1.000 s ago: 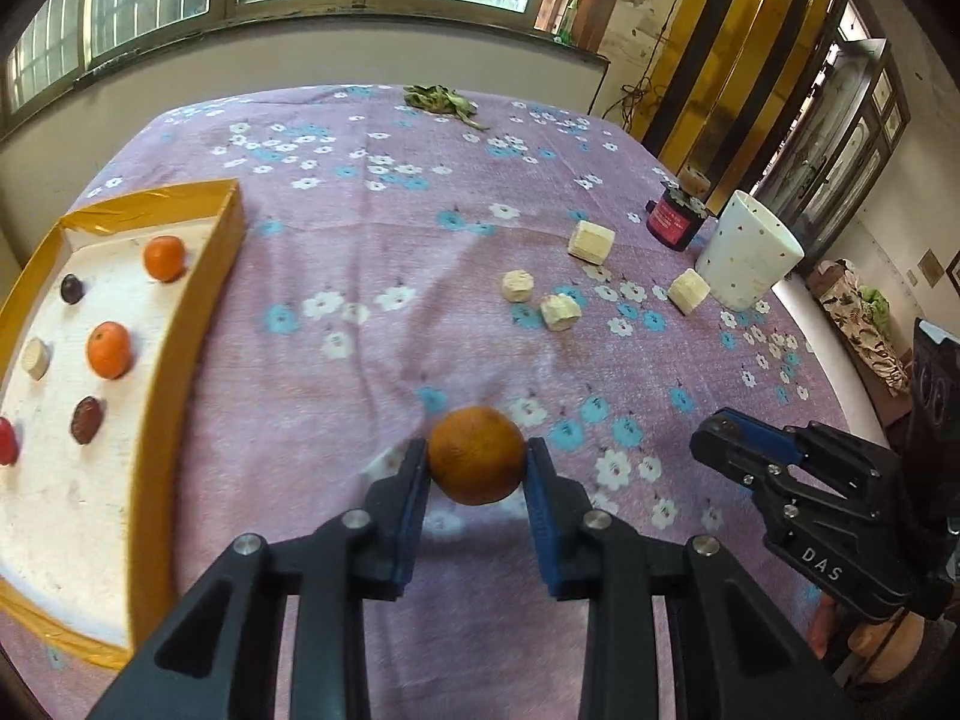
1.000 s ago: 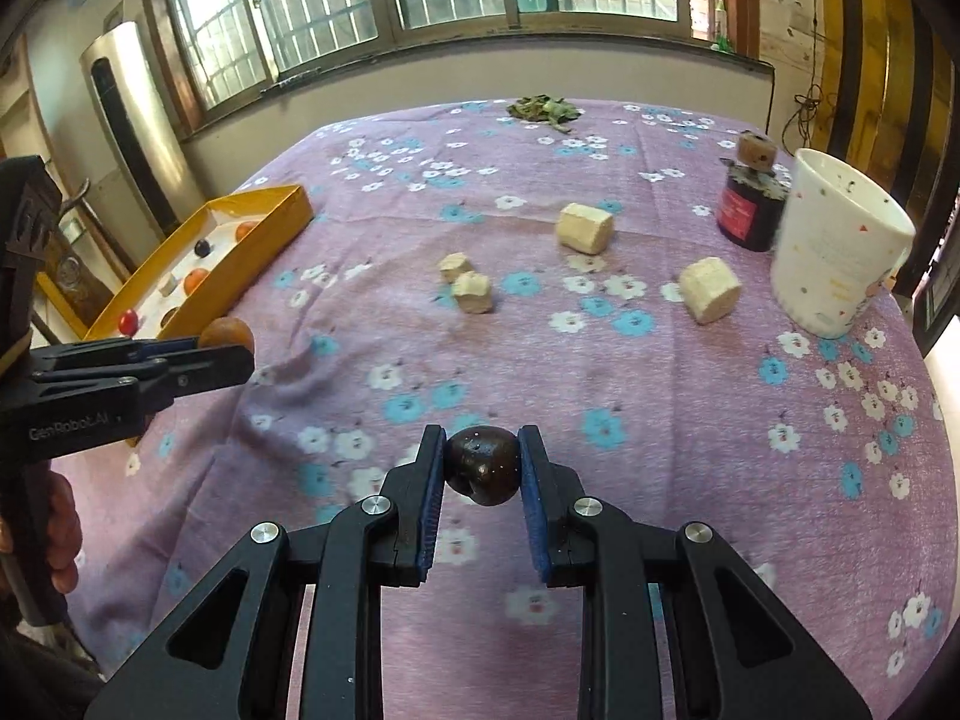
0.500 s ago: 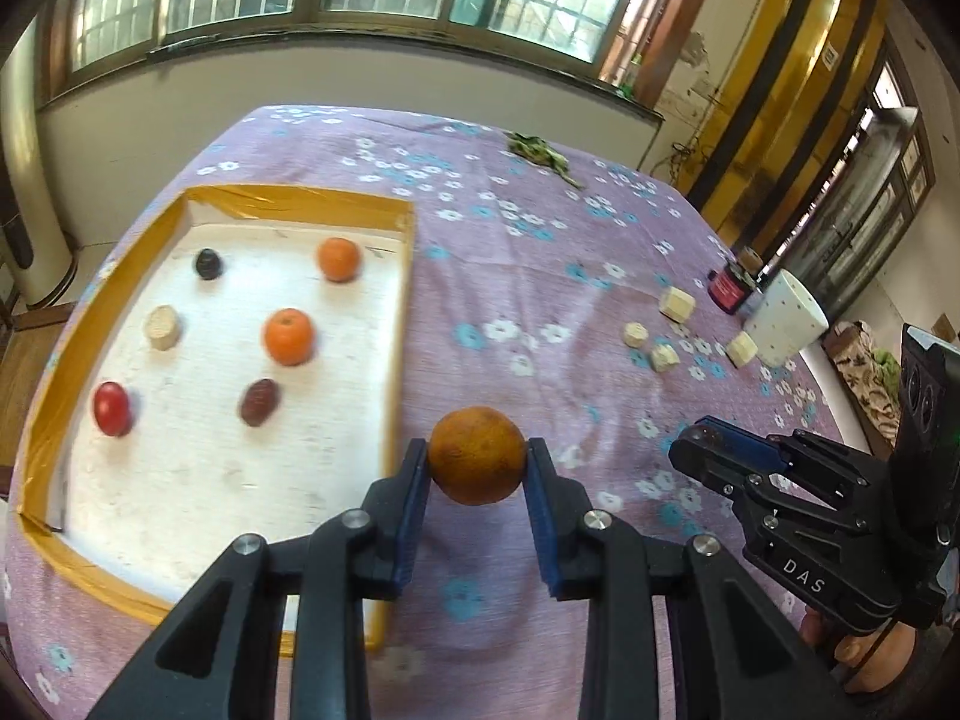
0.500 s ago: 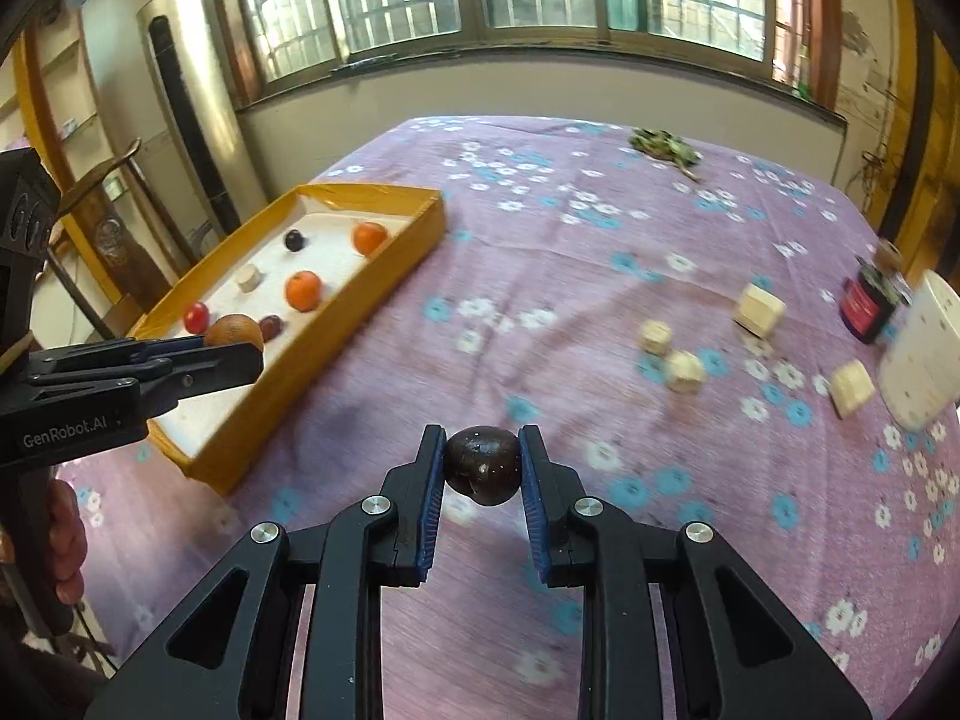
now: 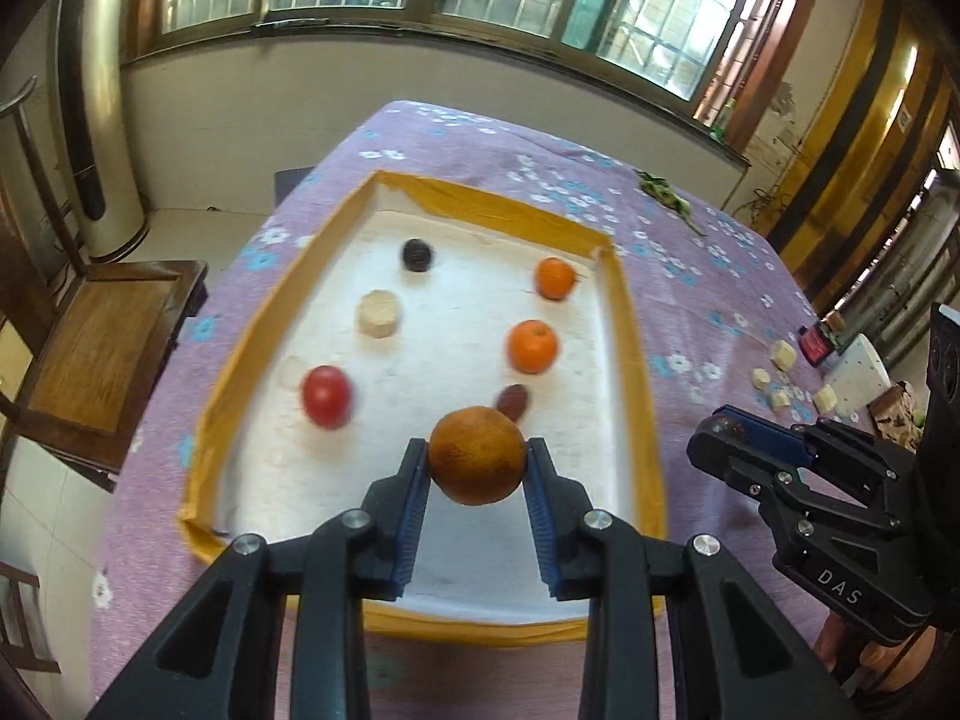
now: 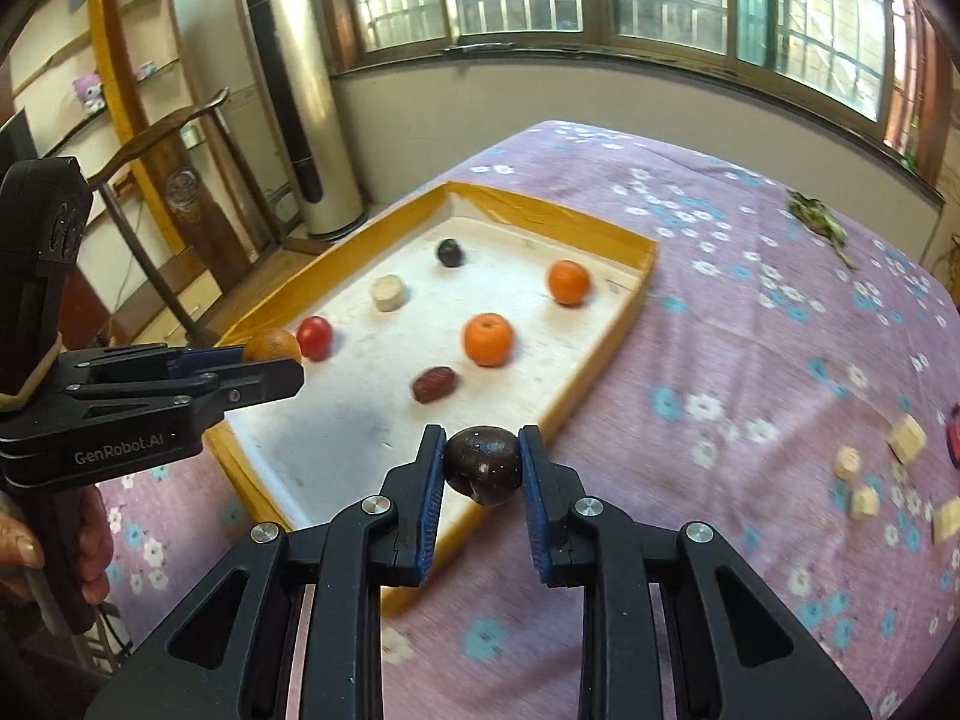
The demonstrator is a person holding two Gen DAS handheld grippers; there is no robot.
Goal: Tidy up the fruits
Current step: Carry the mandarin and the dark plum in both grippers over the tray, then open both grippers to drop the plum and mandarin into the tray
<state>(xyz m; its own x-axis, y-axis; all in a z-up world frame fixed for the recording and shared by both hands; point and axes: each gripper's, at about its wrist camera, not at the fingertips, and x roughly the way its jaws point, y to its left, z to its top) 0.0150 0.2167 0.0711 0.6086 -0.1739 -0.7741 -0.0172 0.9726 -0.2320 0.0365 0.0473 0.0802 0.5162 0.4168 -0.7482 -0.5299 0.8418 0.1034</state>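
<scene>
Now the left claw [image 5: 477, 465] holds a brown orange [image 5: 477, 455] tight between its two fingers, up over the near part of the tray [image 5: 636, 372]. The right claw [image 6: 482, 465] grips a dark plum [image 6: 482, 463] over the tray's near edge. Inside the tray lie two bright oranges [image 5: 532, 345], a red fruit [image 5: 326, 395], a date [image 5: 512, 401], a black fruit [image 5: 417, 255] and a pale block [image 5: 377, 313]. The tray sits on the desk [image 6: 750, 330], which has a purple flowered cloth. More blocks [image 6: 907, 438] lie well apart from the tray.

Floral purple tablecloth [image 6: 750, 324]; wooden blocks [image 6: 907, 438] at its right edge; green sprig [image 6: 819, 222] near its far edge; wooden chair [image 5: 108, 330] beside its left side.
</scene>
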